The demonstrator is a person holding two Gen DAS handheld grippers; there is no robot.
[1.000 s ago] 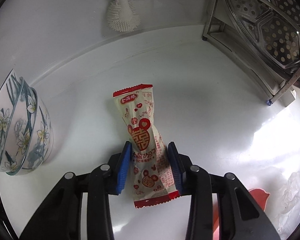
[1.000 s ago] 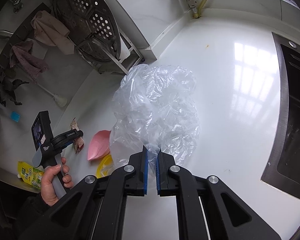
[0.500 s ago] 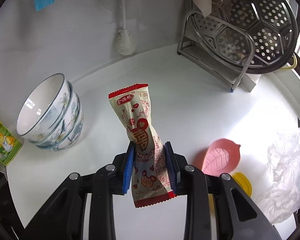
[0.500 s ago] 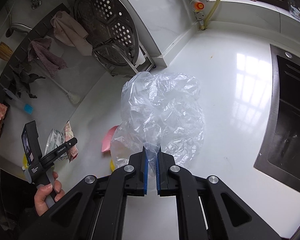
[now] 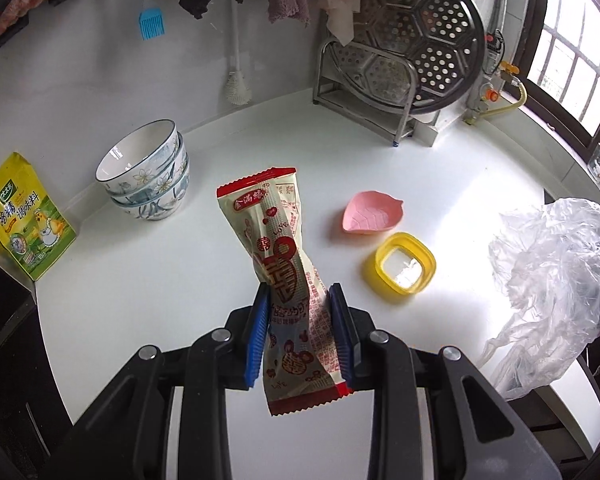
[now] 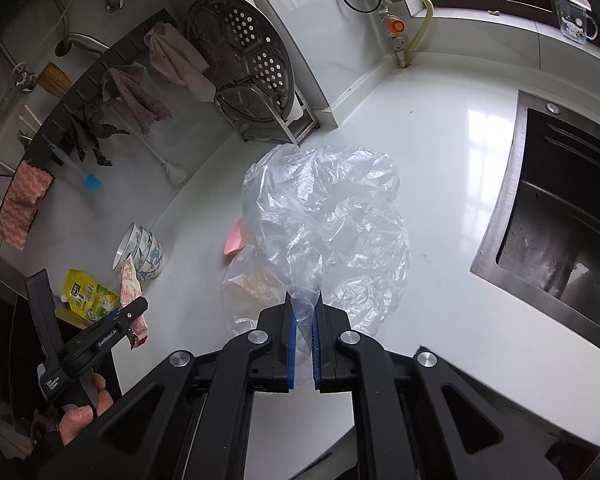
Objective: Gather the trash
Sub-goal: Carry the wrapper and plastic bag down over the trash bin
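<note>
Red-and-cream foil: the wrapper (image 5: 290,276) sits clamped in the left gripper (image 5: 299,336), pads pressing its lower half from either side, red bottom seal hanging just behind the fingertips. Its long axis runs forward along the fingers and leans a little left, top seal well ahead of the tips. It is clear of the counter (image 5: 148,280).

Clear plastic: the bag (image 6: 324,236) is pinched by a twisted bit of its edge in the right gripper (image 6: 304,332), jaws nearly together on the film. The rest billows forward of the fingers, above the counter.

Key relation: from the left gripper, the bag (image 5: 552,288) lies to the right and slightly ahead, with the yellow lid (image 5: 399,267) and pink dish (image 5: 370,215) between. From the right gripper, the left gripper (image 6: 134,314) and its wrapper (image 6: 129,280) sit well off to the left, near the bowls (image 6: 142,250). The left hand is the only one holding trash; the move ahead looks like a rightward carry to the bag, whose mouth cannot be made out.

Against a second ago: the wrapper then lay flat on the counter between open pads; now gripped and lifted, view much higher, bowls and dish small below. Bag grip unchanged, raised too.
</note>
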